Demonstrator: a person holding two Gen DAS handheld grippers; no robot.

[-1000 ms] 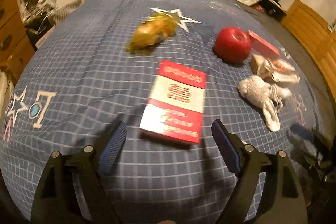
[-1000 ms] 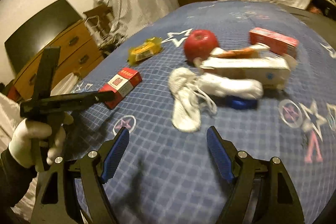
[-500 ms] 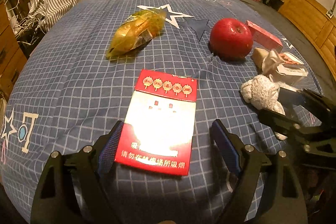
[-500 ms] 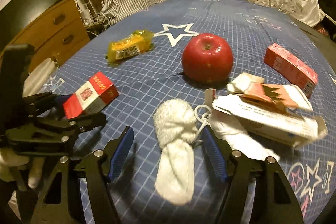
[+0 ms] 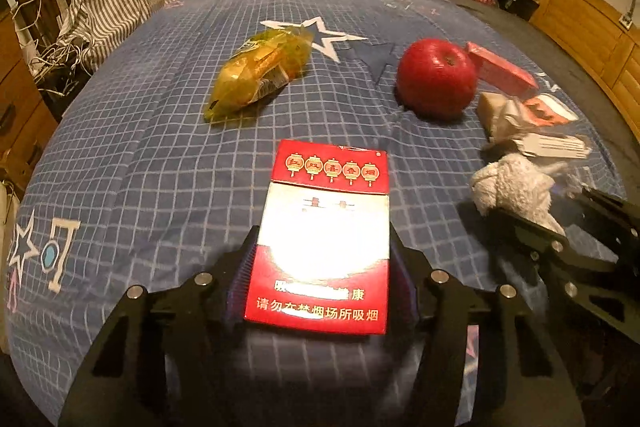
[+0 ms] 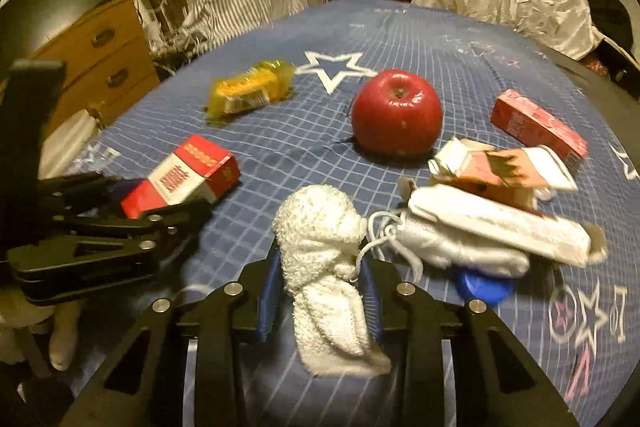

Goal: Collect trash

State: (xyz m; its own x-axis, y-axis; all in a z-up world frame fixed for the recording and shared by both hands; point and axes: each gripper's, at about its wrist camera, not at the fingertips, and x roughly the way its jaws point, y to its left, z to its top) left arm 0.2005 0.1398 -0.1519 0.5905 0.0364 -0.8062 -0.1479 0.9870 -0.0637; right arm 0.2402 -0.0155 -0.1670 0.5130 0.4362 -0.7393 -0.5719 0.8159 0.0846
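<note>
A red-and-white cigarette pack (image 5: 328,211) lies on the blue checked bedsheet (image 5: 160,147). My left gripper (image 5: 322,267) straddles its near end, its jaws closing with the blue pads against the pack's two sides. A white rolled sock (image 6: 320,239) lies in front of the right wrist. My right gripper (image 6: 320,287) is closing on the sock's lower half, and the pads press into it. In the right wrist view the left gripper (image 6: 160,215) and the pack (image 6: 188,173) show at the left. The sock (image 5: 508,187) also shows at the right of the left wrist view.
A red apple (image 5: 436,79), a yellow snack wrapper (image 5: 260,75), a pink-red box (image 5: 500,71), torn white cartons (image 6: 496,187) and a blue cap (image 6: 484,287) lie on the bed. Wooden drawers (image 6: 100,55) stand at the left. A gloved hand (image 6: 60,343) holds the left gripper.
Both grippers moved forward over their objects. The left jaws closed in onto the cigarette pack and the right jaws closed in onto the white sock.
</note>
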